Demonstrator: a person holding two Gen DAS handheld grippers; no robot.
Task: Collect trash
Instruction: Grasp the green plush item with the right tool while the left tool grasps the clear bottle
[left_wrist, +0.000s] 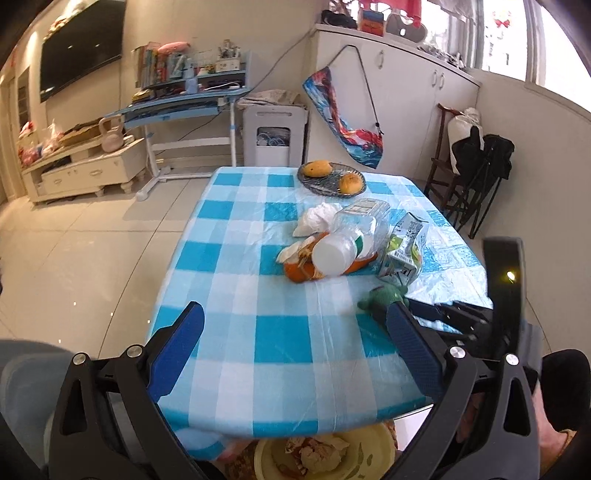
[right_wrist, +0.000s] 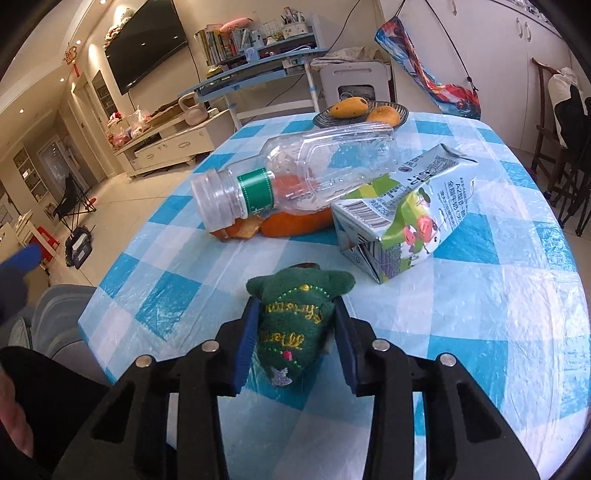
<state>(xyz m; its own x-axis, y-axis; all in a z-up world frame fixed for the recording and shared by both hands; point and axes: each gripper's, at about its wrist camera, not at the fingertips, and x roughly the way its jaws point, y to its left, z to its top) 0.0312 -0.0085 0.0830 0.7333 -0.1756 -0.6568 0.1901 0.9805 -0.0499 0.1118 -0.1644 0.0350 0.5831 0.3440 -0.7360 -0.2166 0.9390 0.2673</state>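
My right gripper (right_wrist: 293, 314) is shut on a green plush toy (right_wrist: 291, 325) with yellow stitching, held just above the checked tablecloth (right_wrist: 480, 295). Ahead of it lie a clear plastic bottle (right_wrist: 314, 173) on its side over orange peel (right_wrist: 295, 223), and a milk carton (right_wrist: 406, 214) to the right. In the left wrist view my left gripper (left_wrist: 295, 332) is open and empty over the table's near edge; the bottle (left_wrist: 351, 236), carton (left_wrist: 404, 247), a crumpled white tissue (left_wrist: 317, 218) and the green toy (left_wrist: 384, 295) lie beyond it.
A dark dish (left_wrist: 330, 177) with two orange fruits stands at the table's far end. A yellow bowl (left_wrist: 369, 450) holding crumpled scraps sits below the near table edge. A white bin (left_wrist: 273, 134), a blue desk and chairs stand past the table.
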